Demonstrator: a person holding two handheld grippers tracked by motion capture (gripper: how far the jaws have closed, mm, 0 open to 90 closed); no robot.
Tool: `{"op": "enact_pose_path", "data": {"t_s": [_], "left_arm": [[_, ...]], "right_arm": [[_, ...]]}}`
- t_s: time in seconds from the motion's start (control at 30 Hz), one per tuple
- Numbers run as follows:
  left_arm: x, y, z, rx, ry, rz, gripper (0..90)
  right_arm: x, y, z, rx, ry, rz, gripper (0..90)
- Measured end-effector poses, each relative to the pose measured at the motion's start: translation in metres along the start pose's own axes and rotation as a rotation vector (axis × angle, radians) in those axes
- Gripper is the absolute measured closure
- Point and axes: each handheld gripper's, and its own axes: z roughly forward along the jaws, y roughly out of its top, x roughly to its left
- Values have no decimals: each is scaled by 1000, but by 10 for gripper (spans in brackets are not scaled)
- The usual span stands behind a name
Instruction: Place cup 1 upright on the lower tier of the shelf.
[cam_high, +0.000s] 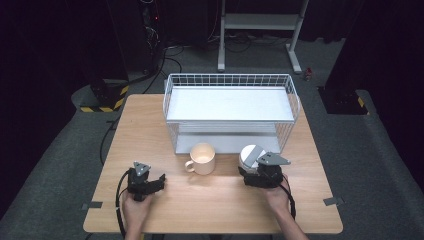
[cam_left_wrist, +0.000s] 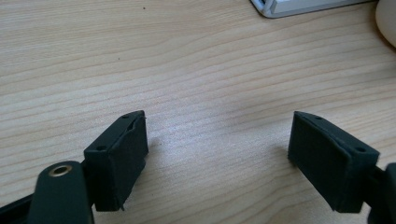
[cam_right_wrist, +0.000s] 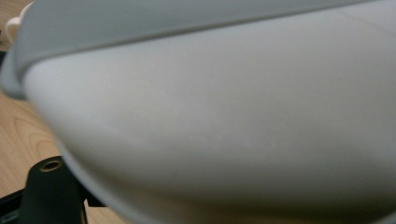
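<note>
A pale grey round bowl (cam_high: 250, 154) sits tilted at the tips of my right gripper (cam_high: 253, 167), right of the table's middle. In the right gripper view the bowl's (cam_right_wrist: 224, 116) smooth side and rim press right up to the camera and hide the jaws, which appear shut on it. A cream mug (cam_high: 202, 158) stands upright just left of the bowl, its handle to the left. My left gripper (cam_high: 159, 181) rests low on the wooden table (cam_high: 215, 200) at the front left. Its jaws stand wide open around bare wood (cam_left_wrist: 217, 140), and the mug's edge (cam_left_wrist: 387, 18) shows at the top right.
A white wire rack (cam_high: 230, 102) with two shelves stands at the back middle of the table, directly behind the mug and bowl; its base corner (cam_left_wrist: 303, 5) shows in the left gripper view. Both cables trail off the front edge.
</note>
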Motion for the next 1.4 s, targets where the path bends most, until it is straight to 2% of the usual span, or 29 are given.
{"op": "enact_pose_path", "data": {"t_s": [0.23,0.6,0.7,0.8,1.1,1.4], "left_arm": [[0,0,0,-1,1,-1,200],[0,0,0,0,3,-3,200],[0,0,0,-2,6,-8,203],[0,0,0,-4,8,-13,208],[0,0,0,-4,11,-14,210],[1,0,0,1,12,-10,212]], "right_arm": [[-18,11,11,11,-24,41,182],[-31,23,29,29,-53,67,182],[-36,24,39,41,-75,75,182],[-38,25,44,37,-91,72,183],[-43,23,50,35,-112,110,183],[-46,30,61,41,-145,84,183]]}}
